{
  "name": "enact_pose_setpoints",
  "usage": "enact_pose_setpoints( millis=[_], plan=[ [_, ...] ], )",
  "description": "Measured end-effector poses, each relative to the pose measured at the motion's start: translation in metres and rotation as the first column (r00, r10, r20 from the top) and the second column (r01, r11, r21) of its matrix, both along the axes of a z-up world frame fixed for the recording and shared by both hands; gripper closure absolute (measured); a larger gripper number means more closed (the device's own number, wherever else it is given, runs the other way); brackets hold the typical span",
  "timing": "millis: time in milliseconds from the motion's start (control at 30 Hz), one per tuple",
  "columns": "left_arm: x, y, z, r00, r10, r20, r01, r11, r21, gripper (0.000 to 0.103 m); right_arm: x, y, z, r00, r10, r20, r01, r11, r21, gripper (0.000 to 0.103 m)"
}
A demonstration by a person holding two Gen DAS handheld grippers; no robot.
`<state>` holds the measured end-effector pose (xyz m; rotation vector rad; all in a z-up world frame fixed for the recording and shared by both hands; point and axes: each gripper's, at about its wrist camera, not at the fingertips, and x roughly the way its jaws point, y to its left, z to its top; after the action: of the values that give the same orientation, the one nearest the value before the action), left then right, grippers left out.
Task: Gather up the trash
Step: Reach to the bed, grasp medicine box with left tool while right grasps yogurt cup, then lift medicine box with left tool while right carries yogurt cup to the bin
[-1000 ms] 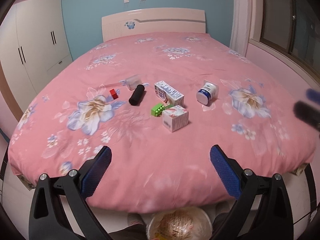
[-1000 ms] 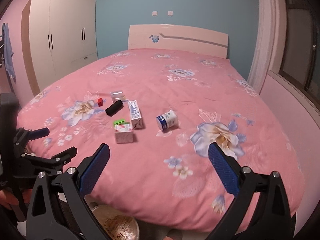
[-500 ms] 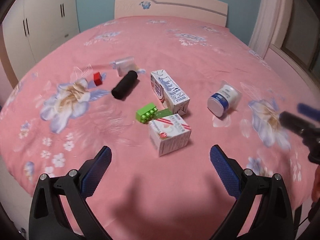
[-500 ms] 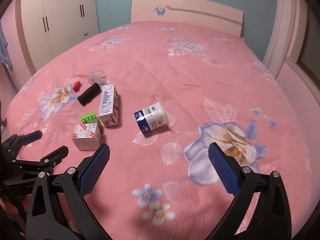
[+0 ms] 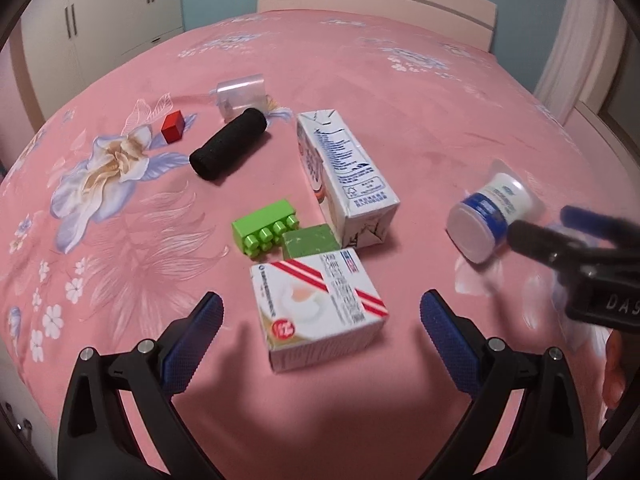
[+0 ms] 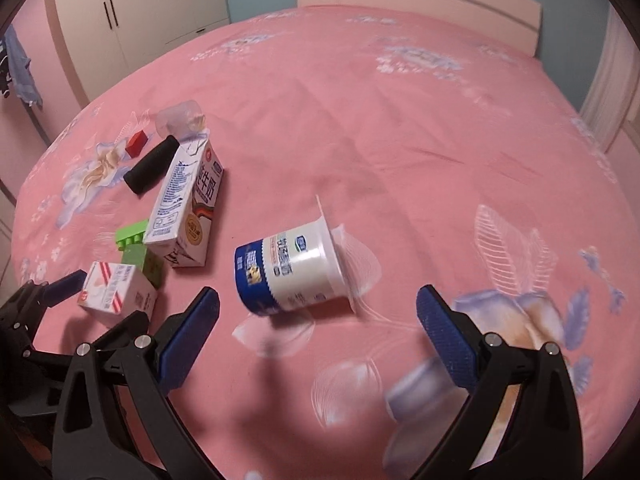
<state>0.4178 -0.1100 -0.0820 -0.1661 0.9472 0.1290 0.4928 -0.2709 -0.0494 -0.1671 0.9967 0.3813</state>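
Trash is scattered over a pink floral bedspread (image 5: 400,92), all of it seen lying loose. In the left wrist view, the left gripper (image 5: 322,330) is held wide open with nothing between its blue-padded fingers (image 5: 192,340); a small squat carton with red stripes (image 5: 318,306) lies just ahead of the gap, framed by the two fingers but not touched. Behind it a dark green block (image 5: 310,240) and a bright green toy brick (image 5: 264,226) are set side by side, the block close against the end of a tall milk carton (image 5: 344,172) lying on its side. Further back a black foam cylinder (image 5: 228,144), a small red cube (image 5: 173,127) and a clear plastic container (image 5: 240,92) are found, the cylinder's far end close to the container. To the right a yogurt cup (image 5: 486,216) lies on its side, its lid flap peeled open, well apart from the cartons. In the right wrist view, the right gripper (image 6: 318,330) is likewise spread wide and empty, and the yogurt cup (image 6: 292,270) is seen just ahead of the gap, nearer the left finger, untouched. The milk carton (image 6: 186,208) and the striped carton (image 6: 116,290) are seen to the left, with the other gripper's fingertip near the latter. A white wardrobe (image 6: 160,4) and the headboard (image 6: 420,0) are visible beyond the bed.
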Motion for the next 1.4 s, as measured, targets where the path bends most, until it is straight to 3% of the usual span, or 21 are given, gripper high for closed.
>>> enact_pose_setpoints(
  millis=[100,200,267,333,400,433,733,1033,1400],
  plan=[
    [0.006,0.001,-0.008,1.000,0.019,-0.014,-0.019,1.000,-0.012,0.004,0.011,0.006,-0.013,0.999,0.020,-0.038,-0.020,1.000,0.001,0.006],
    [0.011,0.003,-0.017,0.999,0.022,-0.034,-0.023,0.999,-0.027,0.021,0.021,0.013,-0.023,0.997,0.031,-0.068,-0.031,1.000,0.003,0.006],
    [0.015,0.005,-0.025,0.998,0.024,-0.056,-0.026,0.999,-0.035,0.024,0.025,0.019,-0.027,0.997,0.034,-0.070,-0.035,0.999,-0.010,0.007],
    [0.016,0.003,-0.026,0.999,0.020,-0.050,-0.021,0.999,-0.026,0.027,0.029,0.026,-0.031,0.997,0.040,-0.072,-0.042,0.999,-0.029,0.021],
    [0.017,0.003,-0.026,0.999,0.008,-0.044,-0.009,1.000,-0.021,0.039,0.031,0.031,-0.036,0.995,0.044,-0.093,-0.048,0.998,-0.044,0.036],
    [0.017,0.004,-0.026,0.999,0.005,-0.043,-0.007,1.000,-0.029,0.041,0.032,0.031,-0.038,0.994,0.042,-0.100,-0.047,0.998,-0.049,0.037],
    [0.014,0.012,-0.024,0.997,-0.070,-0.030,0.068,0.996,-0.055,0.044,0.011,0.027,-0.030,0.997,0.026,-0.071,-0.029,0.998,-0.055,0.038],
    [-0.019,0.025,0.006,0.993,-0.122,0.007,0.122,0.993,0.010,0.046,-0.029,0.023,0.010,0.999,-0.018,-0.033,0.017,0.999,-0.041,0.038],
    [-0.081,0.051,0.097,0.969,-0.201,0.142,0.184,0.975,0.124,0.046,-0.102,0.032,0.097,0.996,-0.041,0.079,0.043,0.999,-0.022,0.038]
  ],
)
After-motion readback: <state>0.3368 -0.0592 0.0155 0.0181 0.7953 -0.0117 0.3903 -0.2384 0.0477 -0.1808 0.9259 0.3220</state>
